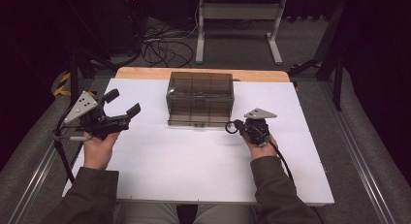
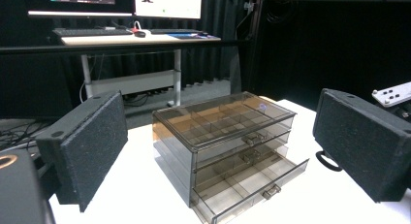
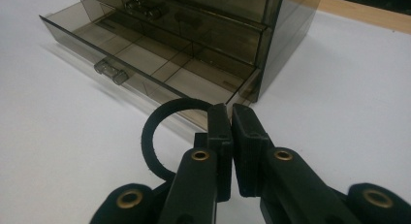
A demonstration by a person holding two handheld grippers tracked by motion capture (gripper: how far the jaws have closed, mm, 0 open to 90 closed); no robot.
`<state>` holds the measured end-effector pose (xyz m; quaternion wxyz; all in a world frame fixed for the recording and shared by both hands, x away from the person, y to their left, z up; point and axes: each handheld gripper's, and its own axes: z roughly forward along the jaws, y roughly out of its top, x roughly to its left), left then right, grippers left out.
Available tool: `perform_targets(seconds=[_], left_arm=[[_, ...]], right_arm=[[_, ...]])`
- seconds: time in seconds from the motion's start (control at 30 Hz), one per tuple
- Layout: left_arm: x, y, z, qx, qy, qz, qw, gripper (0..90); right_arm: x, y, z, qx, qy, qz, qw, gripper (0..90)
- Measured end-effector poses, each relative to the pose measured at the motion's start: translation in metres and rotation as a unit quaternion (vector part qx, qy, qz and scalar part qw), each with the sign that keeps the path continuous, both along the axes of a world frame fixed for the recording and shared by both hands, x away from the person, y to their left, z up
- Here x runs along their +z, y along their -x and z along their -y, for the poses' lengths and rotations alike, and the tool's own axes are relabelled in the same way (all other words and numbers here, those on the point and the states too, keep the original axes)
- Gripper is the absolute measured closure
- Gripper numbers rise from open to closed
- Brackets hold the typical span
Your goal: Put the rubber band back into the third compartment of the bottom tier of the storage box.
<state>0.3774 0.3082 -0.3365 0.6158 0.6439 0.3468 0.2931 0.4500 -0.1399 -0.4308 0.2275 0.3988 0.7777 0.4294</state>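
From the high view, a person seated at a white table (image 1: 194,166) holds a gripper in each hand. The left gripper (image 1: 123,104), jaws spread wide and empty, sits at the table's left edge. The right gripper (image 1: 235,125), jaws pressed together on a black ring (image 1: 230,127), rests just off the front right corner of a smoky transparent drawer cabinet (image 1: 200,90), whose bottom drawer (image 1: 197,121) is pulled out toward the person.

In the left gripper view, the two padded jaws stand far apart with nothing between them, framing the three-drawer cabinet (image 2: 220,136); its bottom drawer (image 2: 252,187) juts open, the upper two are shut. The black ring (image 2: 328,162) peeks out beside the right-hand jaw. A desk with monitors (image 2: 135,20) stands in the background.

In the right gripper view, the right gripper (image 3: 231,124) pinches the black ring (image 3: 154,136) by its rim, the loop hanging to the left of the jaws just above the table, near the corner of the open, empty drawer (image 3: 160,64).
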Motion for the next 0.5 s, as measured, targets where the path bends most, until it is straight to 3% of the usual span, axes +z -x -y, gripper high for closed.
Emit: perform_targets(seconds=[0.5], left_arm=[[-0.0028,-0.0027,0.0031,-0.006,-0.003,-0.006,1.0,6.2]], right_arm=[[0.0059,-0.0055,-0.0047,0.005,-0.005,0.014,0.9999,87.2]])
